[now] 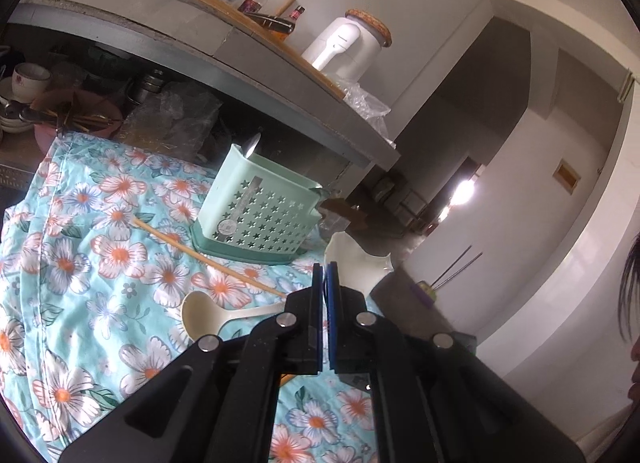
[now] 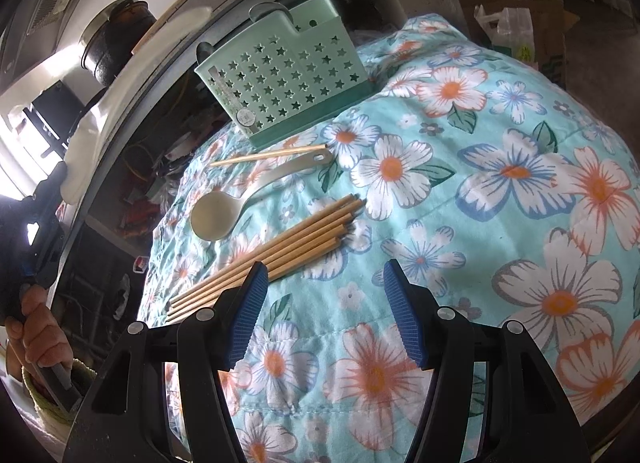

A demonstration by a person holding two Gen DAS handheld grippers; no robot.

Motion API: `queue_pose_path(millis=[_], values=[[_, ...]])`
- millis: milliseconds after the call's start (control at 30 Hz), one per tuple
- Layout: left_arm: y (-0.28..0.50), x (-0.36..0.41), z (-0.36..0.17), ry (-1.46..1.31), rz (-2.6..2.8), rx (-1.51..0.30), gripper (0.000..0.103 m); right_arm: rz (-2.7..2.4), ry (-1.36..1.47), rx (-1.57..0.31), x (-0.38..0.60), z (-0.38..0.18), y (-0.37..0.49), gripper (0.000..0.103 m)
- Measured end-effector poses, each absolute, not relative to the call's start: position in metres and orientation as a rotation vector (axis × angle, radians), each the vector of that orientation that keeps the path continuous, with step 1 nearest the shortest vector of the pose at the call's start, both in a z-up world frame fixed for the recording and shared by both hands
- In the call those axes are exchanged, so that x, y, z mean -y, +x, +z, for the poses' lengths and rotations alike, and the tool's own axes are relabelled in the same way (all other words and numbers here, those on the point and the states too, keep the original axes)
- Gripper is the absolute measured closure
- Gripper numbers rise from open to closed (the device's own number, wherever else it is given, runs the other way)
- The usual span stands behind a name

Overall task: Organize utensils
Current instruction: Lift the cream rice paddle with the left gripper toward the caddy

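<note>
Right gripper [image 2: 324,275], jaws half-open and empty, hangs over the table just right of the chopstick bundle [image 2: 276,251] (long axis slanting toward the caddy [image 2: 280,91]); left gripper [image 1: 325,275] is clamped shut, empty.

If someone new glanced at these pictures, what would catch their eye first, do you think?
Probably the bright floral cloth spread over the whole surface. Next, the mint-green star-punched utensil holder standing at its far edge, with a loose chopstick, a cream ladle and a bundle of chopsticks lying in front of it.
</note>
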State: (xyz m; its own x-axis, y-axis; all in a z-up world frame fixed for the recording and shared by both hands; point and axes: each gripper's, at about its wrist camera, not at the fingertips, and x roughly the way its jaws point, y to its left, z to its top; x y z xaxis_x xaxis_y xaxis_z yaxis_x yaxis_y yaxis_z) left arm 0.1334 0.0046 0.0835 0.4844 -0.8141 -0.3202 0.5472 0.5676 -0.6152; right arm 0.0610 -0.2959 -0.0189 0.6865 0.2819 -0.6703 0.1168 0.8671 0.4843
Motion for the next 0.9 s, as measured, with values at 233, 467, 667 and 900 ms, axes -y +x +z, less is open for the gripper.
queue_pose_path(millis=[233, 467, 667, 900], values=[[0.137, -0.016, 0.086, -0.518, -0.858, -0.617, 0.102, 0.096, 0.505, -0.814, 0.292, -0.018, 0.061, 0.045], [0.14, -0.032, 0.085, -0.522, -0.789, -0.592, 0.102, 0.125, 0.451, -0.788, 0.28, -0.011, 0.06, 0.04], [0.145, -0.044, 0.077, -0.514, -0.714, -0.588, 0.102, 0.159, 0.384, -0.763, 0.264, -0.003, 0.062, 0.037], [0.153, -0.058, 0.069, -0.529, -0.618, -0.585, 0.102, 0.199, 0.285, -0.746, 0.238, 0.005, 0.075, 0.037]])
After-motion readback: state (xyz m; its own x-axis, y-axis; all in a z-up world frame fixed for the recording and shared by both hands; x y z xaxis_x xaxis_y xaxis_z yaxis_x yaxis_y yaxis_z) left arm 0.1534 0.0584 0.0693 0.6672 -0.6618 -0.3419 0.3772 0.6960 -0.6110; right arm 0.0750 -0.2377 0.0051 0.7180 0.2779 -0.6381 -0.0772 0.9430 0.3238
